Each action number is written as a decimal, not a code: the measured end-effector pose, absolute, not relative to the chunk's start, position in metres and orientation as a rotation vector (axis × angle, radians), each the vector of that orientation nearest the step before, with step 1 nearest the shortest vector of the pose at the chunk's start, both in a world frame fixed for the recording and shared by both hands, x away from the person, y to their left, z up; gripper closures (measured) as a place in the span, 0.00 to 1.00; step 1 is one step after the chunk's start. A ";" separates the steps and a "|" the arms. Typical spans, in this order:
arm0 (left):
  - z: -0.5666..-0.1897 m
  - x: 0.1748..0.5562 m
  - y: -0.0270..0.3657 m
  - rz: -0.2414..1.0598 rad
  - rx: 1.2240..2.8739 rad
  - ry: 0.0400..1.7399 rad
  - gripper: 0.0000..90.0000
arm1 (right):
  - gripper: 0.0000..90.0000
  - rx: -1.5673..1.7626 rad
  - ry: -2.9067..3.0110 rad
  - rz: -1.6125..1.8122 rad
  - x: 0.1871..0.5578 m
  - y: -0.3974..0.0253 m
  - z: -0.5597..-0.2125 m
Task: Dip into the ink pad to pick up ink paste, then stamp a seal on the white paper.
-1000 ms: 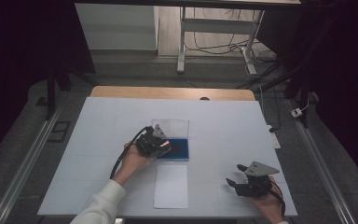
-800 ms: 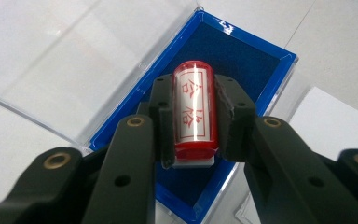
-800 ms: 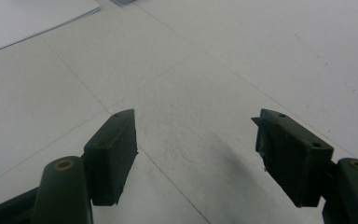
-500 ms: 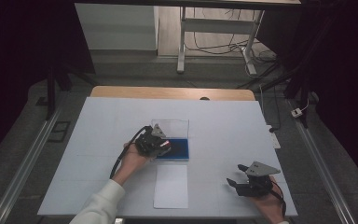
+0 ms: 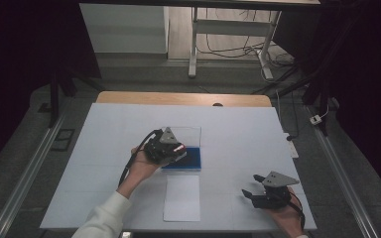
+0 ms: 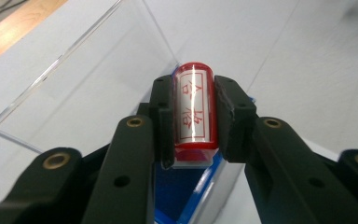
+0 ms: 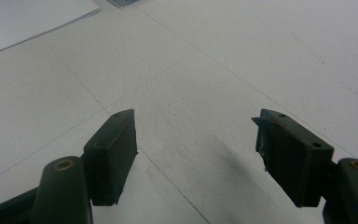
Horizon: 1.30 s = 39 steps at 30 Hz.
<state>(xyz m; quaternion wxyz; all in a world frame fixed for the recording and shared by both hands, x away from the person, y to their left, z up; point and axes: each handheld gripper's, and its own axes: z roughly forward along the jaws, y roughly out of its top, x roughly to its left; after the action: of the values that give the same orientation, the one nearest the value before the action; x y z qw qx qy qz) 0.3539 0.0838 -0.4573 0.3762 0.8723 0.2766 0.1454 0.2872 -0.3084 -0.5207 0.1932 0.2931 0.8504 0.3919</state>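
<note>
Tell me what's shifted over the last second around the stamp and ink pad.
Almost nothing. The left hand-held gripper stays shut on the red stamp over the blue ink pad, with at most a slight drift. The right hand-held gripper stays open near the table's front edge. The paper sheet is unmoved.

— What does the left hand-held gripper (image 6: 193, 114) cover?
— The stamp's (image 6: 192, 109) sides and its lower end; most of the blue pad (image 6: 177, 196) beneath is hidden too.
— And in the high view?
— The stamp (image 5: 178, 147) is too small to read. The person's sleeve (image 5: 101, 218) runs off the bottom edge.
</note>
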 end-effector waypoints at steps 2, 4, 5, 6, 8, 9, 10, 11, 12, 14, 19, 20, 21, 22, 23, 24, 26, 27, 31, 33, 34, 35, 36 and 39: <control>-0.457 0.355 0.088 0.353 2.220 0.721 0.79 | 0.32 0.824 2.383 1.102 0.287 -0.308 -0.520; -0.456 0.355 0.091 0.334 2.196 0.733 0.79 | 0.32 0.819 2.379 1.105 0.286 -0.308 -0.520; -0.455 0.355 0.092 0.330 2.190 0.731 0.79 | 0.32 0.821 2.379 1.104 0.286 -0.308 -0.520; -0.454 0.354 0.092 0.328 2.184 0.728 0.79 | 0.32 0.819 2.379 1.103 0.286 -0.308 -0.520; -0.451 0.352 0.093 0.325 2.169 0.720 0.79 | 0.32 0.824 2.377 1.104 0.286 -0.308 -0.520; -0.448 0.351 0.093 0.330 2.167 0.712 0.79 | 0.32 0.823 2.379 1.104 0.286 -0.309 -0.519; -0.446 0.349 0.093 0.336 2.162 0.707 0.79 | 0.32 0.823 2.379 1.104 0.286 -0.309 -0.519; -0.444 0.348 0.093 0.335 2.158 0.702 0.79 | 0.32 0.822 2.379 1.103 0.286 -0.309 -0.519; -0.442 0.347 0.094 0.333 2.151 0.697 0.79 | 0.32 0.821 2.380 1.103 0.286 -0.309 -0.519; -0.439 0.345 0.094 0.323 2.145 0.689 0.79 | 0.32 0.820 2.380 1.103 0.286 -0.309 -0.519; -0.435 0.341 0.096 0.326 2.132 0.678 0.79 | 0.32 0.822 2.379 1.106 0.286 -0.310 -0.519; -0.435 0.341 0.097 0.323 2.128 0.678 0.79 | 0.32 0.822 2.378 1.108 0.286 -0.310 -0.519; -0.434 0.340 0.097 0.320 2.125 0.676 0.79 | 0.32 0.823 2.378 1.109 0.286 -0.310 -0.519; -0.434 0.339 0.098 0.317 2.124 0.676 0.79 | 0.32 0.824 2.377 1.109 0.286 -0.310 -0.519; -0.433 0.338 0.098 0.316 2.124 0.675 0.79 | 0.32 0.824 2.378 1.101 0.286 -0.310 -0.519; -0.433 0.338 0.098 0.315 2.125 0.673 0.79 | 0.32 0.823 2.378 1.099 0.286 -0.310 -0.519; -0.432 0.337 0.098 0.311 2.126 0.668 0.78 | 0.32 0.823 2.378 1.107 0.287 -0.309 -0.519; -0.432 0.337 0.098 0.308 2.125 0.667 0.78 | 0.32 0.822 2.379 1.106 0.287 -0.309 -0.519; -0.432 0.336 0.096 0.299 2.131 0.661 0.79 | 0.32 0.825 2.381 1.096 0.287 -0.310 -0.520; -0.432 0.335 0.096 0.297 2.137 0.656 0.78 | 0.32 0.829 2.380 1.099 0.286 -0.310 -0.519; -0.432 0.335 0.096 0.296 2.139 0.653 0.79 | 0.32 0.826 2.377 1.100 0.286 -0.310 -0.519; -0.432 0.334 0.096 0.295 2.140 0.652 0.78 | 0.32 0.824 2.378 1.101 0.286 -0.310 -0.519; -0.431 0.333 0.096 0.292 2.139 0.650 0.78 | 0.32 0.828 2.380 1.097 0.286 -0.310 -0.519; -0.430 0.330 0.096 0.288 2.139 0.638 0.78 | 0.32 0.824 2.381 1.096 0.287 -0.309 -0.520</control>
<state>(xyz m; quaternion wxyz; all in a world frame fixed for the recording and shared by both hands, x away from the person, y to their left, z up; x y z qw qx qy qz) 0.3295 0.0963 -0.4297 0.4307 0.8578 0.2557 0.1153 0.2865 -0.3090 -0.5199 0.1957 0.2942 0.8498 0.3910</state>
